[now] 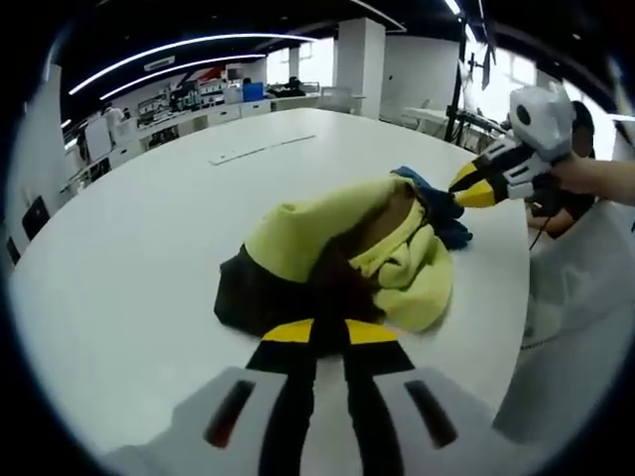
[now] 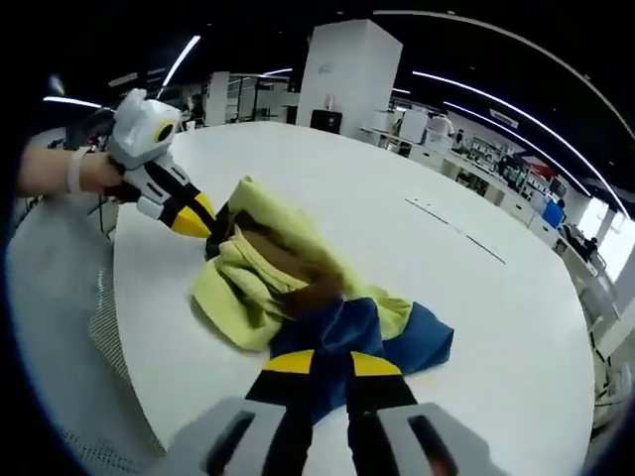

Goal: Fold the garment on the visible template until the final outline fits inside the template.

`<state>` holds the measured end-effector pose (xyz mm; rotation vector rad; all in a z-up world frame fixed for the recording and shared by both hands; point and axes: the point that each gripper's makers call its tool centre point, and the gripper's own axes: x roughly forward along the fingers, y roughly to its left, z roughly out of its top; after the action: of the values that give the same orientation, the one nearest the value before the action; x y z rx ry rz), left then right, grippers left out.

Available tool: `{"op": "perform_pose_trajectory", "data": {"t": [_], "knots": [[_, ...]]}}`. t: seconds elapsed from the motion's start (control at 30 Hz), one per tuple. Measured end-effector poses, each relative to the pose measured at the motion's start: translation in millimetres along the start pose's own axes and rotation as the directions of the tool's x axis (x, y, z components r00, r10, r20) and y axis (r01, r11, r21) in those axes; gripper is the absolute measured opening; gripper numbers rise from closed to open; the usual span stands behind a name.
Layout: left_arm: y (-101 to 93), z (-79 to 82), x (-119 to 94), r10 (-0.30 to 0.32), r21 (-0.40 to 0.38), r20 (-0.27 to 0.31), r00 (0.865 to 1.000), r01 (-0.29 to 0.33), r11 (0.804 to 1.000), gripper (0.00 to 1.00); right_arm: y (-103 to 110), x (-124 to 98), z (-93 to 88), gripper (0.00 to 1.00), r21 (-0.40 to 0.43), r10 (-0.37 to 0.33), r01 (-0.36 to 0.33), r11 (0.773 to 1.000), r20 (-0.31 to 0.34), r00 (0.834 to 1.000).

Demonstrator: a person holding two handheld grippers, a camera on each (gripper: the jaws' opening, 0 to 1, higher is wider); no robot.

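The garment [image 1: 347, 253] is a bunched, multi-coloured hooded top with yellow-green, dark brown and blue panels. It lies crumpled in a heap on the white round table [image 1: 149, 238], close to the table edge nearest the person.

Left gripper [image 1: 329, 332]: the yellow-tipped jaws are drawn together and clamped on the dark brown end of the garment. In the right gripper view this gripper [image 2: 203, 226] enters from the left, its tips buried in the dark fabric at the far end of the heap, with a hand [image 2: 74, 174] behind it.

Right gripper [image 2: 330, 362]: the jaws are closed on the blue panel [image 2: 417, 337] at the opposite end of the garment. In the left gripper view this gripper [image 1: 466, 193] enters from the right, its tips touching the blue fabric.

A pale strip [image 1: 260, 150] lies flat on the table, well apart from the garment, toward the far edge. Benches with equipment [image 1: 198, 104] stand beyond the table.
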<state>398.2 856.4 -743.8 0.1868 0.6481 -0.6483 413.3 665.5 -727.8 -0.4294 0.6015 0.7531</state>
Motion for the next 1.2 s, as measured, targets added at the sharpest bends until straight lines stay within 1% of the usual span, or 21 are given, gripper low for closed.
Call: {"op": "perform_pose_trajectory", "data": {"t": [0.03,0.1,0.17,0.23,0.37,0.5,0.6,0.7,0.73,0.8,0.83,0.9,0.97,1.0,1.07,1.13,1.2], "knots": [[0.1,-0.7,1,0.001,0.001,-0.001,1.0,-0.001,1.0,0.07,-1,0,0.1,0.02,0.014,-0.003,0.003,1.0,0.005,1.0],[-0.6,-1.8,2,0.003,0.005,-0.006,1.0,-0.003,1.0,0.07,-1,0,1.3,0.02,0.037,0.005,-0.005,0.999,0.009,1.0],[-1.4,-1.8,3,0.0,0.002,-0.005,1.0,0.0,1.0,0.07,2,1,3.5,0.01,0.035,0.013,-0.013,0.999,0.015,1.0],[-1.4,-2.2,4,-0.001,-0.001,-0.006,1.0,0.001,1.0,0.05,1,3,1.2,0.01,0.023,0.009,-0.009,1.0,0.0,1.0],[-2.0,-1.3,5,0.001,-0.021,-0.008,1.0,-0.001,1.0,0.0,-1,4,-2.1,0.0,0.032,0.002,-0.001,0.999,-0.007,1.0],[1.0,0.8,2,0.013,-0.032,0.001,1.0,-0.013,0.999,0.0,-5,-4,0.1,0.0,0.018,-0.013,0.013,1.0,0.003,1.0],[3.0,6.4,-4,0.024,-0.039,0.018,1.0,-0.023,0.999,0.0,-13,-13,4.6,0.0,0.031,-0.033,0.032,0.999,0.029,0.999],[5.8,18.0,-12,0.032,-0.028,0.05,0.998,-0.031,0.999,0.0,-20,-24,8.8,0.0,0.045,-0.049,0.047,0.998,0.055,0.997],[7.0,21.0,-15,0.032,-0.028,0.055,0.998,-0.03,0.999,0.0,-22,-28,10.6,0.0,0.048,-0.052,0.049,0.998,0.061,0.997],[7.2,32.4,-21,0.043,-0.026,0.059,0.997,-0.042,0.999,0.0,-24,-37,17.6,0.0,0.055,-0.057,0.052,0.997,0.092,0.994],[6.5,41.4,-25,0.042,-0.016,0.079,0.996,-0.041,0.999,0.0,-23,-42,20.9,0.0,0.051,-0.057,0.052,0.997,0.103,0.993],[6.4,52.5,-31,0.049,-0.005,0.1,0.994,-0.049,0.999,0.0,-22,-51,25.8,0.0,0.037,-0.059,0.054,0.998,0.121,0.991],[6.5,66.0,-40,0.057,0.011,0.132,0.99,-0.059,0.998,0.0,-21,-59,30.7,0.0,0.031,-0.056,0.052,0.998,0.142,0.988],[4.6,74.8,-46,0.059,0.024,0.162,0.985,-0.063,0.998,0.0,-21,-62,33.2,0.0,0.028,-0.053,0.049,0.998,0.152,0.987],[1.6,84.2,-57,0.057,0.016,0.184,0.981,-0.061,0.998,0.0,-21,-73,40.3,0.0,0.024,-0.048,0.044,0.999,0.178,0.983],[-2.2,91.5,-66,0.055,0.011,0.176,0.983,-0.058,0.998,0.0,-20,-83,48.4,0.0,0.024,-0.039,0.034,0.999,0.206,0.978],[-5.3,104.9,-75,0.053,0.069,0.196,0.979,-0.068,0.995,0.0,-21,-94,57.4,0.0,0.032,-0.04,0.033,0.999,0.236,0.971]]}}
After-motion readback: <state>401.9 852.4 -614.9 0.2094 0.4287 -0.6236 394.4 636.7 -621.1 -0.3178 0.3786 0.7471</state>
